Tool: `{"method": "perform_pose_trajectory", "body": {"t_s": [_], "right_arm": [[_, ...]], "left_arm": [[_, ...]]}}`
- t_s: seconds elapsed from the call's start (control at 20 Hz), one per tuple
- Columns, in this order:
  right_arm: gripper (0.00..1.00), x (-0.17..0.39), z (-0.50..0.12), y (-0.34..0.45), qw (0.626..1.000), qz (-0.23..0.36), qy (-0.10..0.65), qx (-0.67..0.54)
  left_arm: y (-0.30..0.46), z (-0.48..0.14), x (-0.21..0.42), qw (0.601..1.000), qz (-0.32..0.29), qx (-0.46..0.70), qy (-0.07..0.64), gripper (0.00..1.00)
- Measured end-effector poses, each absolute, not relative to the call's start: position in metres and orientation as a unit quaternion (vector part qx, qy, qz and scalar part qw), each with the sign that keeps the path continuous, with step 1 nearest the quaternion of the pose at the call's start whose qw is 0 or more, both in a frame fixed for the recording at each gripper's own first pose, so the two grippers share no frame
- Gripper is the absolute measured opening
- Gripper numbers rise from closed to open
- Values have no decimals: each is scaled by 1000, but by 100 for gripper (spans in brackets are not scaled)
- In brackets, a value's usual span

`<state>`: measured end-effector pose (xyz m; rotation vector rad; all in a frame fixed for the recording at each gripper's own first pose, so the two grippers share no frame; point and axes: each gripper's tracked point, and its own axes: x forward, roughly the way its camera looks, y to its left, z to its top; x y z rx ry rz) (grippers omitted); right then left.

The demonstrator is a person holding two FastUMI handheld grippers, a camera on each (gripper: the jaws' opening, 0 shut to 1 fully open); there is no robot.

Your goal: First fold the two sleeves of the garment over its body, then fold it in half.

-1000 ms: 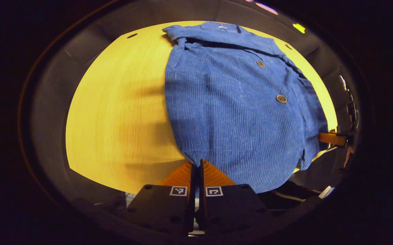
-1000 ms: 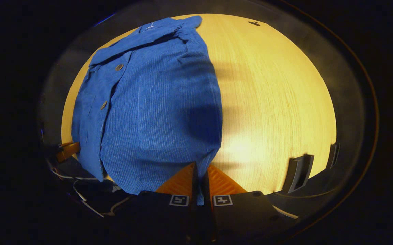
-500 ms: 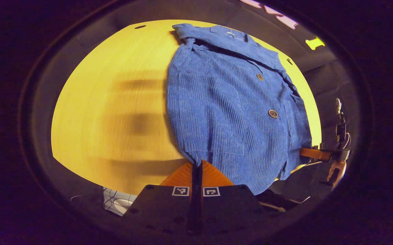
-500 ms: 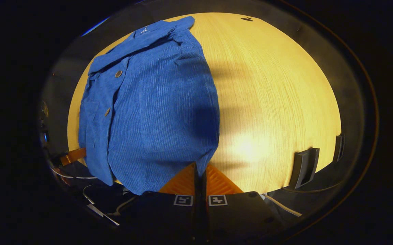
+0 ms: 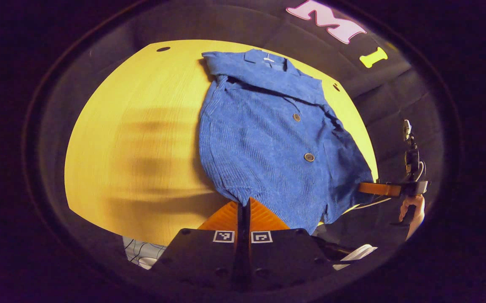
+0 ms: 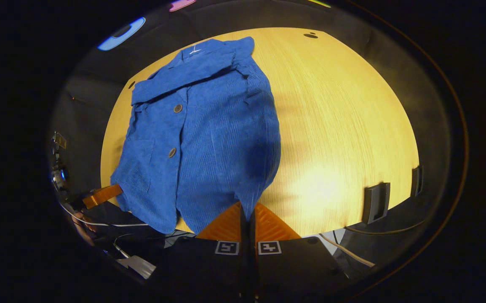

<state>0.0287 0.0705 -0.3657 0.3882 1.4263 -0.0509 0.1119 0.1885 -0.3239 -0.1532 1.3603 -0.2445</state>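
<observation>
A blue corduroy jacket (image 5: 268, 134) with brown buttons lies on the yellow wooden table (image 5: 133, 139), collar at the far side, sleeves tucked out of sight. My left gripper (image 5: 244, 203) is shut on one bottom hem corner. My right gripper (image 6: 247, 206) is shut on the other hem corner of the jacket (image 6: 209, 134). The hem is lifted off the table (image 6: 344, 126) near its front edge. The right gripper (image 5: 373, 188) also appears in the left gripper view, held by a hand (image 5: 411, 210). The left gripper (image 6: 102, 195) appears at the left in the right gripper view.
Two dark clamps (image 6: 375, 202) sit on the table's front right edge. Small round holes (image 5: 163, 49) mark the far corners of the table. White items and cables (image 6: 135, 263) lie below the table's front edge.
Both grippers have drawn back and risen with the hem, so the jacket looks smaller and sits farther off. More of the booth wall shows behind the table.
</observation>
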Motion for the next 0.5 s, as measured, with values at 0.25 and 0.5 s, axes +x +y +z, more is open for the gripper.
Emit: {"method": "perform_pose_trajectory", "body": {"t_s": [0.25, 0.5], "right_arm": [[2, 77, -328, 83, 762, 0, 630, 151], [2, 155, -301, 87, 793, 27, 589, 152]], "left_arm": [[197, -295, 145, 786, -146, -58, 598, 0], [206, -288, 186, 790, -134, -36, 597, 0]]}}
